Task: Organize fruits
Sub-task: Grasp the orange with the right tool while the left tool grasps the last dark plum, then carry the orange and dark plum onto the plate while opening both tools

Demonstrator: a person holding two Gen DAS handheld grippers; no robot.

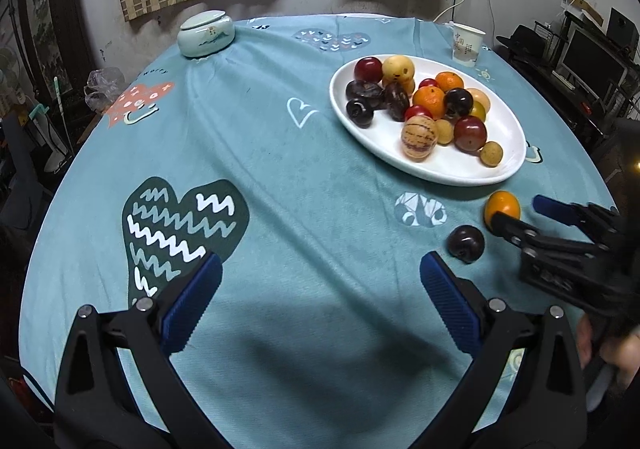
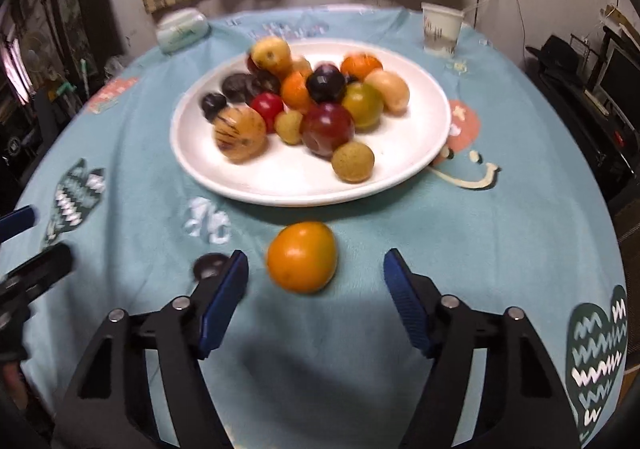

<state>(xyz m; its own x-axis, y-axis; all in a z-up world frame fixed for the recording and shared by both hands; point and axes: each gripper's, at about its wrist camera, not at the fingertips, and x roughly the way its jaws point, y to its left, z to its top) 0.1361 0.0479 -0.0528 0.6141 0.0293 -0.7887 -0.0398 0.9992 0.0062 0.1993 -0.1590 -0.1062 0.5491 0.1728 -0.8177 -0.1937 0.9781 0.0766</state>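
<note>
Blue fingers [image 2: 224,301] of the right gripper [image 2: 316,297] stand apart, straddling the orange fruit [image 2: 302,257] without touching it; it lies on the worktop [image 2: 460,233] near its front edge, just before the plate [image 2: 416,153]. Smooth, round and probably firm, it may roll: pinch it across the middle. Left gripper [image 1: 320,289] hangs open, empty.

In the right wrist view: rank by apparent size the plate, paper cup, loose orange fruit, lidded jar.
1. plate, clearly largest.
2. orange fruit, though it lies nearest the camera, which inflates it.
3. paper cup and lidded jar look alike, both far and blurred; not ranked.
</note>
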